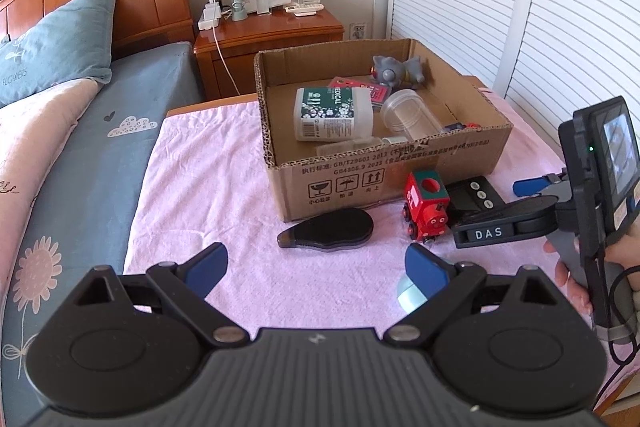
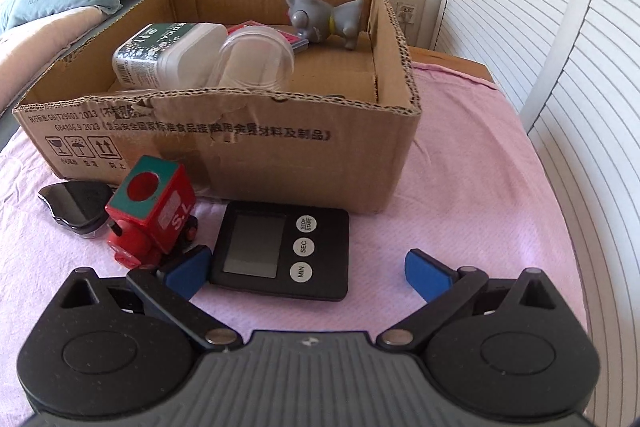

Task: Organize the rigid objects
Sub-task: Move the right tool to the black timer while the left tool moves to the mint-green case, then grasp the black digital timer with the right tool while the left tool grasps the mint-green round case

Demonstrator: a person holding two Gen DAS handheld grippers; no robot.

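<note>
The right tongs stand wide apart around the black timer, lower centre of the right wrist view; whether the left pad touches it I cannot tell. The red toy train sits just left of the timer, before the cardboard box. The left tongs gape over bare pink cloth.

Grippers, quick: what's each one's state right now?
Left gripper: open, holding nothing, above the pink cloth.
Right gripper: open, holding nothing, fingers either side of the black timer.
</note>
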